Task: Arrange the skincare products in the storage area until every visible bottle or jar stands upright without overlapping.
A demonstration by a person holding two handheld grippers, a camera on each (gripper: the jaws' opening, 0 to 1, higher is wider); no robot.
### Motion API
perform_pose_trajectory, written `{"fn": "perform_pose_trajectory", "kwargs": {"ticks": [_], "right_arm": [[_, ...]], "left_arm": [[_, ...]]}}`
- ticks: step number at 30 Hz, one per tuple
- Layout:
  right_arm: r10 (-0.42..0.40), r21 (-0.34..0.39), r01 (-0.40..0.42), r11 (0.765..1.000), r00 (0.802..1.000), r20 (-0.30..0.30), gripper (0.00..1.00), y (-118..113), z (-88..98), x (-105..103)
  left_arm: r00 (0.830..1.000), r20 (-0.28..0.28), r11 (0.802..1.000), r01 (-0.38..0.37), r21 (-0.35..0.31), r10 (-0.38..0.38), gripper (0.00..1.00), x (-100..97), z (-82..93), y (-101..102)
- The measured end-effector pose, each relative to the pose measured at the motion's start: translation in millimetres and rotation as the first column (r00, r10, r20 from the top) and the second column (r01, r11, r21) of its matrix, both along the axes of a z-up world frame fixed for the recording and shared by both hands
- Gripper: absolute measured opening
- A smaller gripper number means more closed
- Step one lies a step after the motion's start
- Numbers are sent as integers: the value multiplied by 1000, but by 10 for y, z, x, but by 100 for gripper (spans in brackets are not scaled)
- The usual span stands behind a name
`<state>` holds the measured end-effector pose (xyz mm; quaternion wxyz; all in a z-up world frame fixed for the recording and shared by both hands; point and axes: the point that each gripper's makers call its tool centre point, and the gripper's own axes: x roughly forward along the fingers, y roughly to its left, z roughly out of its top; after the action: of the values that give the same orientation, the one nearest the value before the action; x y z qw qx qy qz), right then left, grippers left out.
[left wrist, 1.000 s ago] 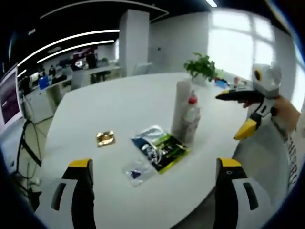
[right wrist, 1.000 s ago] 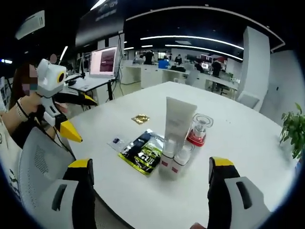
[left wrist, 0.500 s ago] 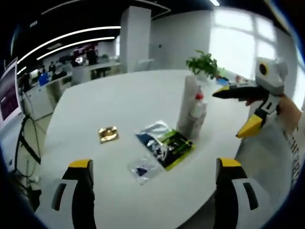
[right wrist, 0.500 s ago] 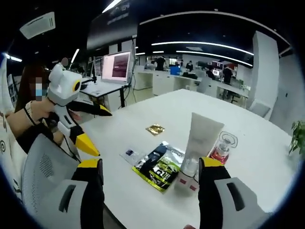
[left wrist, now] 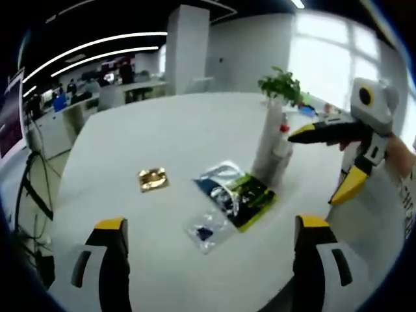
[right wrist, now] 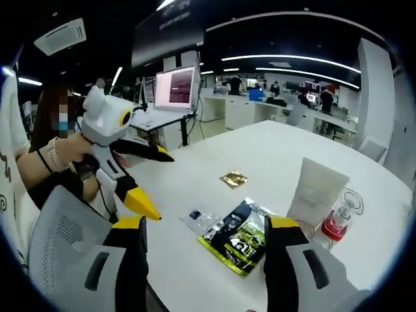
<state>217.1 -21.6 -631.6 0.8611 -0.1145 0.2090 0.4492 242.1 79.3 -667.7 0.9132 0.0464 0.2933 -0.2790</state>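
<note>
Right gripper view: right claw (right wrist: 203, 260) narrowing from wide to part-closed, empty; left claw (left wrist: 207, 260) apart; white tube (right wrist: 316, 192) untouched near desk (left wrist: 130, 140) edge, sorting not begun

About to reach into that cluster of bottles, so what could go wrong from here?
1. The tall white tube stands tight against the red-collared bottle; nudging one could topple both.
2. The green-and-black sachet lies flat at their base, and a gripper coming in low could drag it into them.

1 tube (right wrist: 316, 192), 1 red jar (right wrist: 336, 220), 3 sachets: gold (right wrist: 233, 179), green/blk (right wrist: 242, 235), clear (right wrist: 201, 220).
</note>
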Motion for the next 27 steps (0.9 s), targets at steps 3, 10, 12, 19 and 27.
{"fn": "perform_pose_trajectory", "kwargs": {"ticks": [3, 10, 12, 19, 27], "right_arm": [[13, -3, -13, 1000, 1000, -8, 71, 54, -44, 20], [41, 5, -41, 999, 999, -9, 66, 188, -90, 90], [44, 8, -44, 999, 999, -10, 64, 213, -95, 113], [49, 28, -48, 998, 999, -15, 60, 273, -152, 157], [51, 23, -50, 998, 998, -22, 58, 281, -254, 194]], "left_arm": [[1000, 1, 1000, -12, -8, 12, 99, 100, -24, 18], [1000, -30, 1000, -4, 12, 5, 96, 313, -148, 38], [999, -38, 1000, -8, 20, 8, 95, 384, -196, 60], [999, -27, 999, -43, 23, 43, 89, 691, -299, 142], [996, -46, 996, -80, 45, 82, 73, 1014, -440, 175]]}}
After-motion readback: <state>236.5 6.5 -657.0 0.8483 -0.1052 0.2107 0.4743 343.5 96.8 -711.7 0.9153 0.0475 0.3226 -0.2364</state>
